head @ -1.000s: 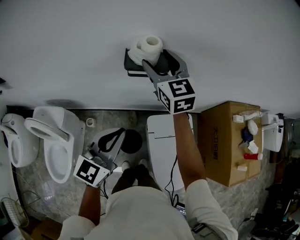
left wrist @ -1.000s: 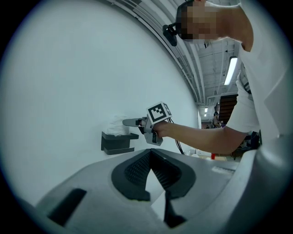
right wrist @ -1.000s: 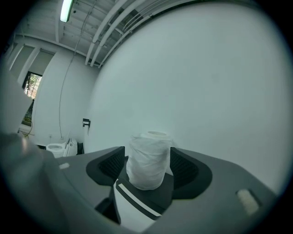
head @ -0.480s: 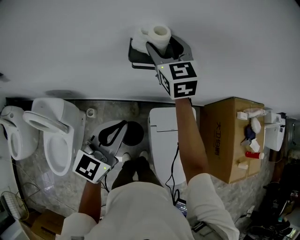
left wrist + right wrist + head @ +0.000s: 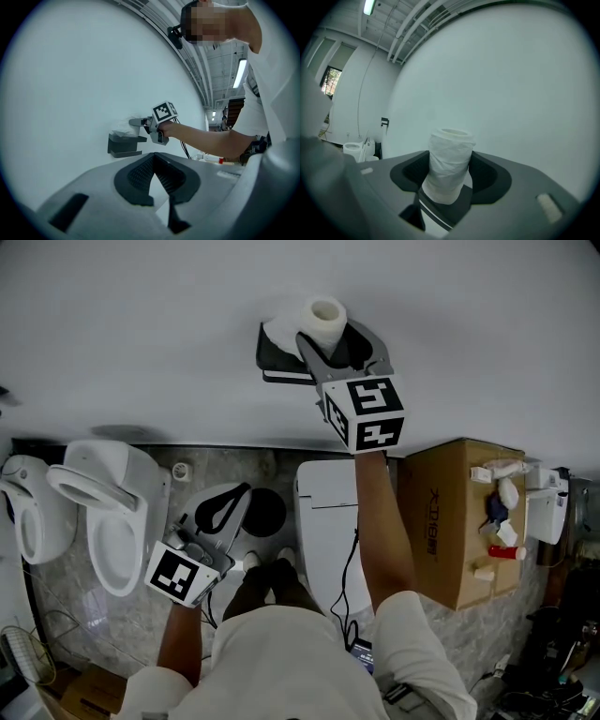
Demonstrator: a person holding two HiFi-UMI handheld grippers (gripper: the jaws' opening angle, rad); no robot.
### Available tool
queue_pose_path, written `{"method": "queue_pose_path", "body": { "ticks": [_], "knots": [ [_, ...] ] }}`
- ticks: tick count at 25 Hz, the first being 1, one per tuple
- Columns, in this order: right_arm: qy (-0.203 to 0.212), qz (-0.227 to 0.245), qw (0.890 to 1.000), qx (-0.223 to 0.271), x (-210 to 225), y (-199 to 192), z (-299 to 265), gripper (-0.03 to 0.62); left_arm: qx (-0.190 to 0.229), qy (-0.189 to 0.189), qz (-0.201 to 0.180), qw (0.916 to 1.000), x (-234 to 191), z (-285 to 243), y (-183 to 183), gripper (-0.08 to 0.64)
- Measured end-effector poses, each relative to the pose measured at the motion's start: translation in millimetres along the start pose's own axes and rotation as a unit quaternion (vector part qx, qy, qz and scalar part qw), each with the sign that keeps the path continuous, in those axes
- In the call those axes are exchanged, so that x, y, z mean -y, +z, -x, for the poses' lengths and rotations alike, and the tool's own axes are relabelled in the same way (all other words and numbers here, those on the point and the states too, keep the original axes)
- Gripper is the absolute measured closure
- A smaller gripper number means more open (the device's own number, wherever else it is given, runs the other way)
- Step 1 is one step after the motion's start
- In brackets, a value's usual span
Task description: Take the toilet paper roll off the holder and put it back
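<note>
**Head view.** The right gripper (image 5: 335, 341) is shown raised to the wall (image 5: 141, 324), where the black holder (image 5: 277, 364) is mounted. The roll (image 5: 322, 321) is seen upright at the holder's top with its open core turned upward. It is enclosed by the two jaws, one on each side, and the jaws are closing on it. The left gripper (image 5: 221, 513) is held low at the person's left side, well apart from the holder. It is placed above the floor (image 5: 202, 470), between the open toilet (image 5: 108, 521) and the shut toilet (image 5: 328, 521). A cardboard box (image 5: 459, 521) with small items on top is seen to the right of the shut toilet.

**Right gripper view.** The roll is shown standing between the dark pads and filling the gap, and both pads are seen laid against its wrapped sides. Its paper is loosely wound and wrinkled, and its top rim stands above the jaws. The pale wall is seen just behind.

**Left gripper view.** The left jaws are shown brought together at their tips, with nothing held between them. Beyond them the holder is seen on the wall, with the roll at its top and the right gripper reaching to it from the right
</note>
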State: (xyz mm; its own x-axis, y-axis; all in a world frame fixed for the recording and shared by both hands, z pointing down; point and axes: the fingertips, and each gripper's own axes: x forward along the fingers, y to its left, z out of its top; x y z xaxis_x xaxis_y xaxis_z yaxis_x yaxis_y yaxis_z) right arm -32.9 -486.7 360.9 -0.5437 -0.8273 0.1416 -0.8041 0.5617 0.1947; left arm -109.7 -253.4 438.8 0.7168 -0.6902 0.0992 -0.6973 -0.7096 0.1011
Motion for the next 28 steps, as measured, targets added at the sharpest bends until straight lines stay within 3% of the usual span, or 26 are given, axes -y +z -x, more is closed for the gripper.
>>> {"method": "queue_pose_path", "body": {
  "ticks": [8, 18, 28],
  "knots": [
    [0.026, 0.0, 0.998, 0.061, -30, 47, 106, 0.322, 0.029, -0.006, -0.009, 0.9995, 15, -3, 30, 0.558],
    [0.038, -0.019, 0.997, 0.062, -71, 43, 244, 0.322, 0.033, -0.025, -0.037, 0.9985, 42, 3, 43, 0.558],
    [0.037, -0.033, 0.998, 0.042, -82, 26, 271, 0.322, 0.024, -0.029, -0.044, 0.9983, 56, 9, 40, 0.558]
  ]
}}
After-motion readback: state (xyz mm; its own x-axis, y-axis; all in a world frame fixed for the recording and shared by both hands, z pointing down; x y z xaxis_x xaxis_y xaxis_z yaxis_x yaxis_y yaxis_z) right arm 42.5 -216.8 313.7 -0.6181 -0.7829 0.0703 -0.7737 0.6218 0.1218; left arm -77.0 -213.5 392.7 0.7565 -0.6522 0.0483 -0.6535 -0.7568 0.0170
